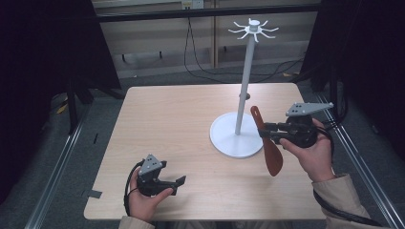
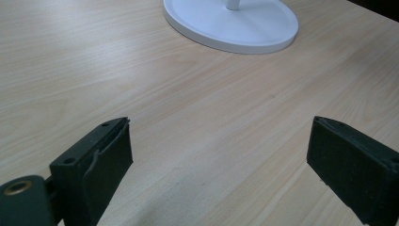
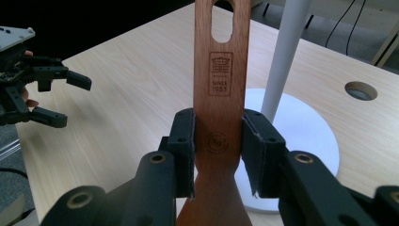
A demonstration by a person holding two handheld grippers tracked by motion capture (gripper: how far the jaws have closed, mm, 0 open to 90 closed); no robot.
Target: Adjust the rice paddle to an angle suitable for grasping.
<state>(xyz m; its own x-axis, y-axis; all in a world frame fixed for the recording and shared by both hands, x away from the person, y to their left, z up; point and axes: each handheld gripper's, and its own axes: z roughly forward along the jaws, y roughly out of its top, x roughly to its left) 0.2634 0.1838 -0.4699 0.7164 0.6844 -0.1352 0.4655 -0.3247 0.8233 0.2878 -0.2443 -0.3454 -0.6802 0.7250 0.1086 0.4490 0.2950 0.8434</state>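
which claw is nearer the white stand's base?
Right. The right claw, shut on the spatula, hangs beside the base; the left claw sits open near the table's front edge.

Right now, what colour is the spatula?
Reddish-brown wood; the spatula shows best in the right gripper view.

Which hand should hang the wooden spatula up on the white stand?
The right. The right gripper already clamps the spatula beside the stand, hanging hole upward. The left gripper is open and empty, farther from the stand.

Stand (image 1: 237,141) on table (image 1: 162,124) — spatula (image 1: 268,143) just right, beside it.
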